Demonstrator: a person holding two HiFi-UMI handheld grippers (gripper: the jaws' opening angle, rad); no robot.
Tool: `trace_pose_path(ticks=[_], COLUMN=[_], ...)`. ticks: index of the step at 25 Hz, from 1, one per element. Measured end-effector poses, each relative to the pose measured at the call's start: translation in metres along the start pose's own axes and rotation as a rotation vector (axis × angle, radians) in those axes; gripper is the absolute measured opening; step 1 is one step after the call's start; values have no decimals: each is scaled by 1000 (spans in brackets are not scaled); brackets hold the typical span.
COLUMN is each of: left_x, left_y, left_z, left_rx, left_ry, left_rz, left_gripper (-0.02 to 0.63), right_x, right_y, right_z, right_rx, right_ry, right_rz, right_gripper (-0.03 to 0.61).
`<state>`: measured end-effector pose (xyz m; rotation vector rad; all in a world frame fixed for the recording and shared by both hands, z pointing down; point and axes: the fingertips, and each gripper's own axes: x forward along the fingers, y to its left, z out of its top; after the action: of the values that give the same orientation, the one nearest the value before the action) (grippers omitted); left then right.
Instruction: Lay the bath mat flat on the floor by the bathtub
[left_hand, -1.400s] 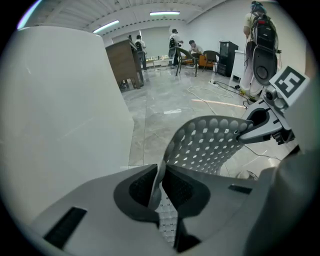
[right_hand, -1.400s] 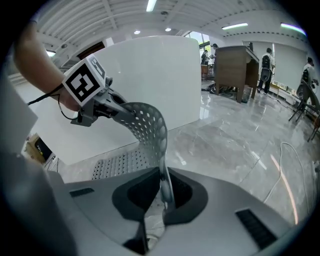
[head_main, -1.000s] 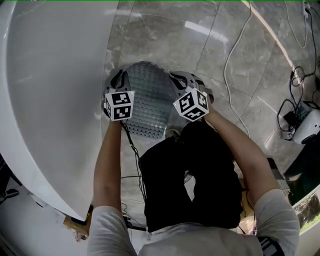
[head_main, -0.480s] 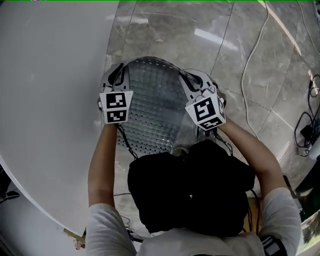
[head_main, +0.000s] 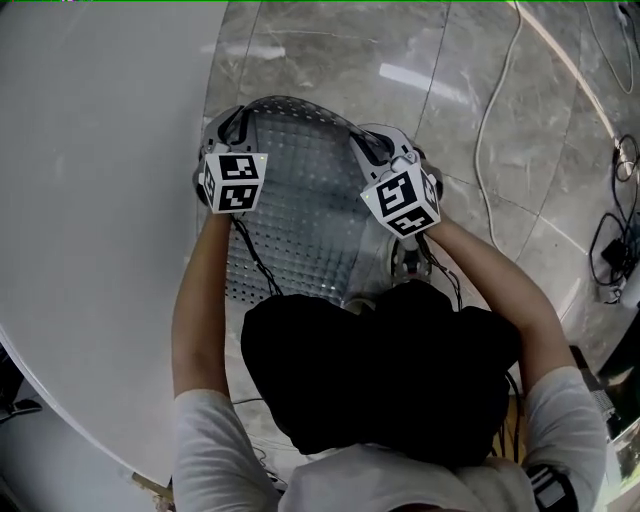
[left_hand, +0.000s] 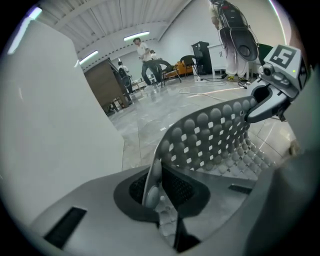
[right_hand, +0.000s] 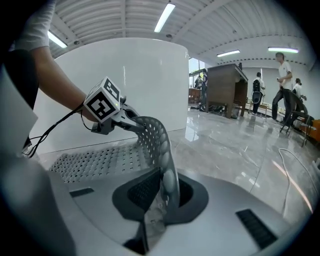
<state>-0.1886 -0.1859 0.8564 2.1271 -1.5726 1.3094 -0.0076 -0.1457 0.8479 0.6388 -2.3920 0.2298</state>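
A clear grey bath mat with rows of bumps and holes is stretched between the two grippers over the marble floor, beside the white bathtub. My left gripper is shut on the mat's far left corner, right next to the tub wall. My right gripper is shut on the far right corner. In the left gripper view the mat stands up from the jaws and arches across to the right gripper. In the right gripper view the mat curls from the jaws toward the left gripper; its near part lies low.
Grey marble floor tiles spread to the right. A white cable and black cables lie on the floor at the right. The person's dark-clothed legs cover the mat's near end. People and furniture stand far off in the gripper views.
Both grippers have carried the mat's far edge forward and stretched more of the mat out; the head view has shifted so the tub fills more of the left.
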Motion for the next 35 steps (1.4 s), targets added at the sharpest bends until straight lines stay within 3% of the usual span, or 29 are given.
trace_pose_path(ticks=[10,20,28,35], left_x=[34,62,60,56], left_y=[-9,-9,-11,0], left_z=[-7,-6,-3,0], left_rx=[17,53,73,90], left_ry=[15,57,62,58], left_rz=[-9,47,80,98], left_gripper=[31,31,31,94], right_x=[29,35,28,24], right_y=[-36,-50,-66,-67], right_z=[-25,-51,-72,-70], right_rx=[28,-29,53,64], right_ry=[64,127,162,147], right_rz=[-25,16,-38,-45], right_gripper=[29,60,60,60])
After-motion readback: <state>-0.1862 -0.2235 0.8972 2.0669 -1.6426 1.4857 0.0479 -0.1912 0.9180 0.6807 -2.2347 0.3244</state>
